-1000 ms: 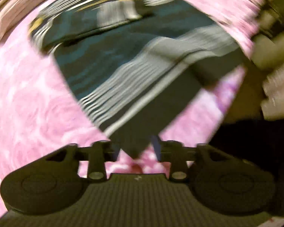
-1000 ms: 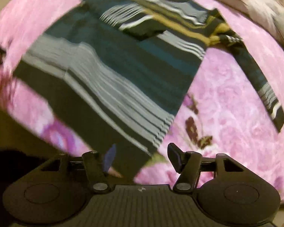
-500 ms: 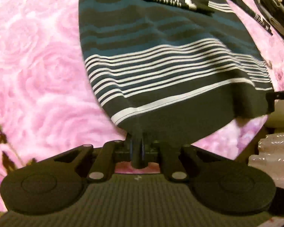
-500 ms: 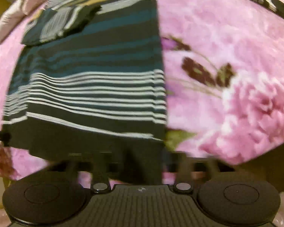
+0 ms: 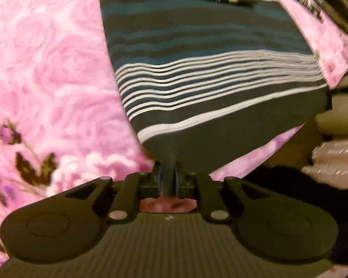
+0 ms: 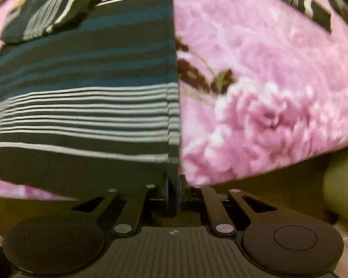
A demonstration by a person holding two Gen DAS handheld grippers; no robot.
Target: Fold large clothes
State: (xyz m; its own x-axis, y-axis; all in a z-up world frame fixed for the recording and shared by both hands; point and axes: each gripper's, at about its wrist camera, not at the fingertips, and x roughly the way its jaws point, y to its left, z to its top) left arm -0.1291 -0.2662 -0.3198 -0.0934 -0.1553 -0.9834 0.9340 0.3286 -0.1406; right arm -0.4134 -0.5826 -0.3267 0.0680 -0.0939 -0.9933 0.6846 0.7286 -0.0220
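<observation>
Gripping the dark hem corner of the striped garment, the left hand-held gripper has its jaws nearly together with the cloth pinched between them. They have opened a hair in the last half second, so the likeliest fault here, as I judge it, is the thin hem sliding out once the fold is carried over. The garment lies spread on a pink floral blanket — a bed cover, by the look of it — with its far end bunched at the top of the view. To the left there is open blanket; to the right the blanket's edge falls away close by the hem's other corner, with pale, blurred things beyond it that I cannot name. A pull that way could drag cloth off the edge.

In the right wrist view, the right hand-held gripper sits at the garment's other hem corner, by its straight side edge. Its jaws have just been opening, yet a dark fold still stands between the close-set pads. I judge this the weaker hold — it may drop its corner and skew the fold. The blanket is clear to the right, though its near edge runs just beside the gripper, and a loose striped strip, perhaps a sleeve, trails at top right and could snag.
</observation>
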